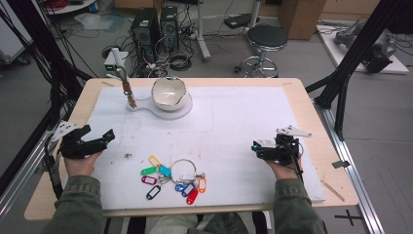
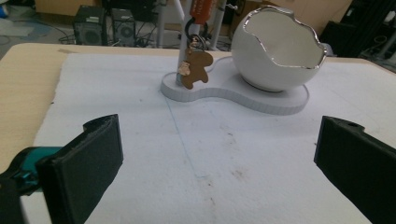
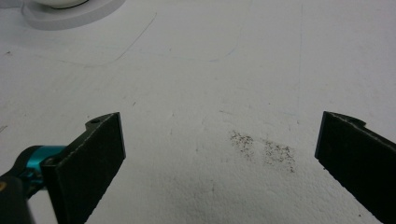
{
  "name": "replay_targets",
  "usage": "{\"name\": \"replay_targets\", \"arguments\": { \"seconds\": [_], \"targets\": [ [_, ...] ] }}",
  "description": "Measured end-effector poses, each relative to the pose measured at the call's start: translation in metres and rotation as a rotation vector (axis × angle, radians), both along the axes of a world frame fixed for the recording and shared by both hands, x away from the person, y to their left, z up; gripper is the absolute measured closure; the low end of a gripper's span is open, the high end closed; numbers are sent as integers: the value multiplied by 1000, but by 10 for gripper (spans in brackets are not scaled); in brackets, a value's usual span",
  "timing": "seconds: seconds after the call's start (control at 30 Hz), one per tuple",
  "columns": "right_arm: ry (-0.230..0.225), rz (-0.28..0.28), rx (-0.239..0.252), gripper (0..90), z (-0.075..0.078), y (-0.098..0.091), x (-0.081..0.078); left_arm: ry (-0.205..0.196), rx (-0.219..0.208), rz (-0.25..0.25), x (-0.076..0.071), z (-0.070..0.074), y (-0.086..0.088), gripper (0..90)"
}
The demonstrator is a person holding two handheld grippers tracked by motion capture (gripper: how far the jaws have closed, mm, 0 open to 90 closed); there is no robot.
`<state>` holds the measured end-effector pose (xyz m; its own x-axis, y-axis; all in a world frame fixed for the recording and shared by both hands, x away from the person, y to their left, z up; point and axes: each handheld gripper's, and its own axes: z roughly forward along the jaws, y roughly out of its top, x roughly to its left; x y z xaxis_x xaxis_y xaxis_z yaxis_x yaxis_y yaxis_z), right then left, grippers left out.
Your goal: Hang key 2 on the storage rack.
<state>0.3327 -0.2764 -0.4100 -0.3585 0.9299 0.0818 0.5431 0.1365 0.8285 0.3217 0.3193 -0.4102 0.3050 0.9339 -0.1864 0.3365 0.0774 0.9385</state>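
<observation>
A bunch of coloured key tags (image 1: pixel 173 178) on a metal ring lies on the white mat (image 1: pixel 234 122) near the front edge, between my hands. At the back left stands a white egg-shaped bowl (image 1: pixel 168 92) (image 2: pixel 280 51) on a white base (image 2: pixel 243 93) with a post; a brown bear charm (image 1: pixel 130 100) (image 2: pixel 196 69) hangs from it. My left gripper (image 1: pixel 100 139) (image 2: pixel 219 163) is open at the mat's left edge, pointing toward the bowl. My right gripper (image 1: pixel 258 148) (image 3: pixel 219 163) is open over bare mat at the right, holding nothing.
The wooden table (image 1: pixel 319 146) shows around the mat. Dark specks (image 3: pixel 264 149) mark the mat ahead of the right gripper. Beyond the table's far edge stand computer towers (image 1: pixel 156 27), a stool (image 1: pixel 265 41) and cables on the floor.
</observation>
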Motion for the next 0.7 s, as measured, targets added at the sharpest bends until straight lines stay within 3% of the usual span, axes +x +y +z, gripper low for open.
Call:
{"name": "replay_targets", "arguments": {
  "seconds": [0.57, 0.7],
  "targets": [
    [3, -1, 9, 6, 0, -2, 1, -25, 43, -118, -5, 10, -28, 17],
    [1, 2, 6, 6, -1, -2, 1, -25, 72, -162, -6, 12, -38, 17]
  ]
}}
